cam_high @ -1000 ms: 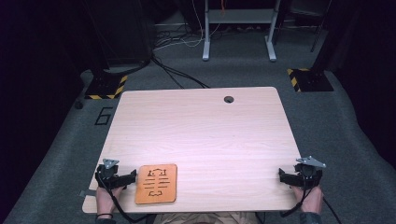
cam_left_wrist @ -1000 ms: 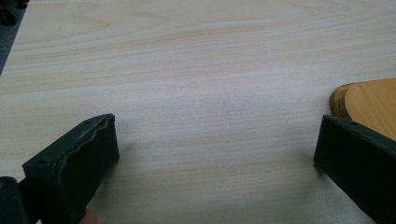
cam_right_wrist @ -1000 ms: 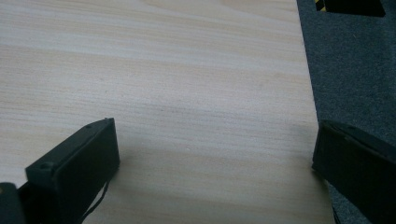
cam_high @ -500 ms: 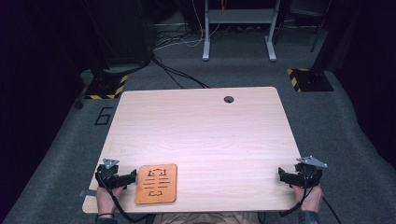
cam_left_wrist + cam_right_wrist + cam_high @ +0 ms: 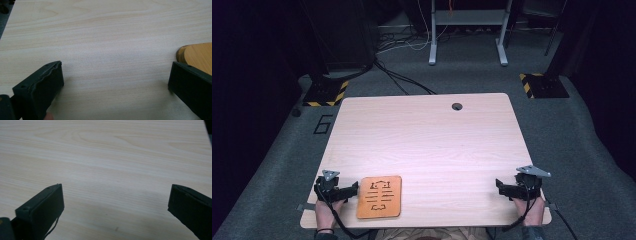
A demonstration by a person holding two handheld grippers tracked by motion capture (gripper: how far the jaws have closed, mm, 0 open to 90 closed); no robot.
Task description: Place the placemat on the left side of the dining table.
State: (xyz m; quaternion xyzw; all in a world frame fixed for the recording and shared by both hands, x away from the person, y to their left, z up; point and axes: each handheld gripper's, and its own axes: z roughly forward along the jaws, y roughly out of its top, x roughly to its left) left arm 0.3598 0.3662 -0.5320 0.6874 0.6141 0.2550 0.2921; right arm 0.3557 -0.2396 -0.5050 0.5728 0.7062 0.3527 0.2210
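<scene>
Nothing has shifted over the last second: both grippers rest where they were at the table's [image 5: 422, 135] near edge, so the work has not begun (a judgement). Left gripper [image 5: 354, 188] has its jaws spread wide and empty, with the board [image 5: 380, 197] just beside its right jaw, seemingly touching or nearly so. Right gripper [image 5: 498, 184] is likewise wide open and empty, well apart from the board. Ahead of both jaws lies bare tabletop with ample room; the near edge sits close behind the hands.
</scene>
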